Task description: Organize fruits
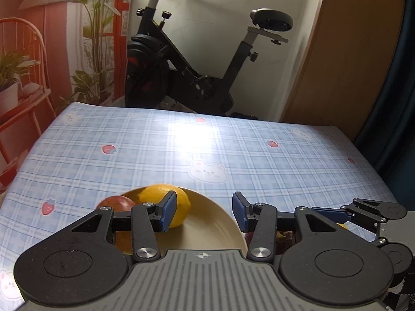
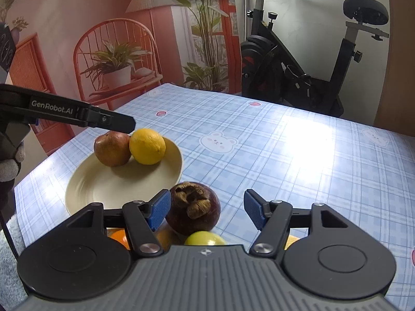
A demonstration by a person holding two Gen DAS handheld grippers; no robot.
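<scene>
A cream plate (image 2: 103,186) on the blue checked tablecloth holds a yellow lemon (image 2: 147,146) and a red-brown round fruit (image 2: 112,149) side by side at its far rim. In the left wrist view the plate (image 1: 207,223) lies under my left gripper (image 1: 205,212), which is open and empty, with the lemon (image 1: 155,193) behind its left pad. A dark purple mangosteen (image 2: 193,207) sits on the cloth between the fingers of my right gripper (image 2: 207,210). That gripper is open, and its right pad stands clear of the fruit. My left gripper (image 2: 127,124) reaches in above the plate.
A yellow-green fruit (image 2: 203,238) and an orange (image 2: 120,235) lie close under my right gripper. An exercise bike (image 1: 197,59) stands past the table's far edge. A gloved hand (image 2: 10,163) shows at the left, and a wooden door (image 1: 350,51) at the right.
</scene>
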